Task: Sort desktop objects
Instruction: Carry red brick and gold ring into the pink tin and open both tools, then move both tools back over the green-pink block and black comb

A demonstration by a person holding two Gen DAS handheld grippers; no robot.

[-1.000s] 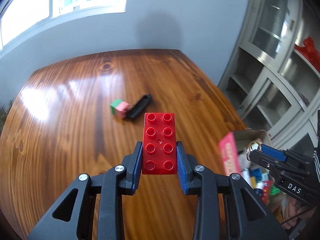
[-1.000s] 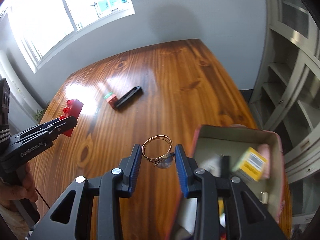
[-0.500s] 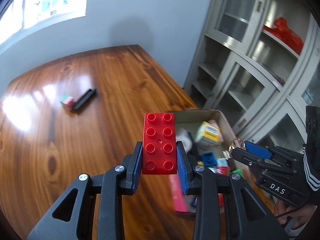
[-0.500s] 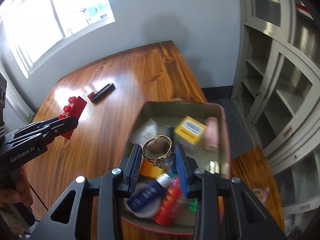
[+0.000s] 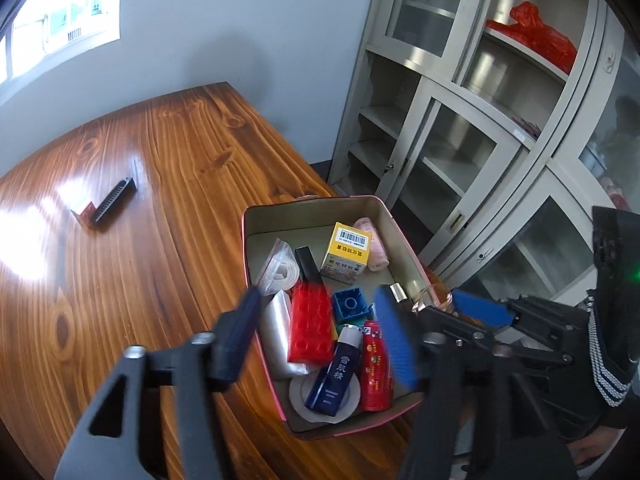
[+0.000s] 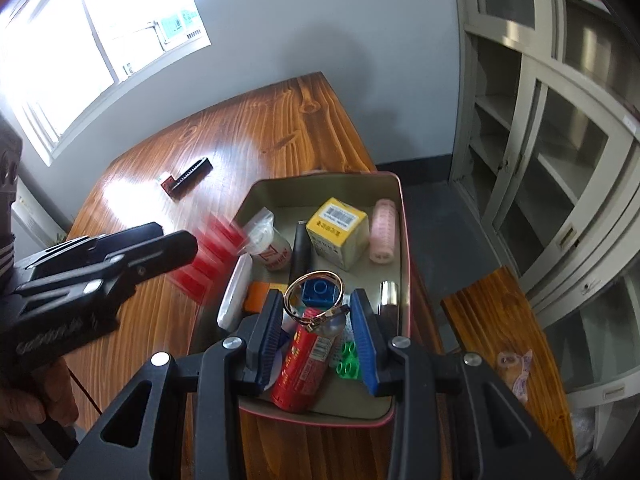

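In the lower middle of the left wrist view, the left hand-held gripper (image 5: 320, 332) is opening, its pads clear of the blurred red building brick (image 5: 311, 326) between them, above the pink-rimmed tin box (image 5: 256, 264) on the wooden counter (image 5: 120, 280). The right hand-held gripper (image 6: 318, 320) is also opening, the gold ring (image 6: 314, 294) between its pads over the tin; whether they touch it cannot be told. A black comb (image 5: 114, 200) lies at upper left.

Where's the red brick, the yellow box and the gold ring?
red brick (image 5: 311, 325), left wrist view, on its studded top.
yellow box (image 5: 347, 252), left wrist view, on its yellow side face.
gold ring (image 6: 313, 277), right wrist view, on its upper band.
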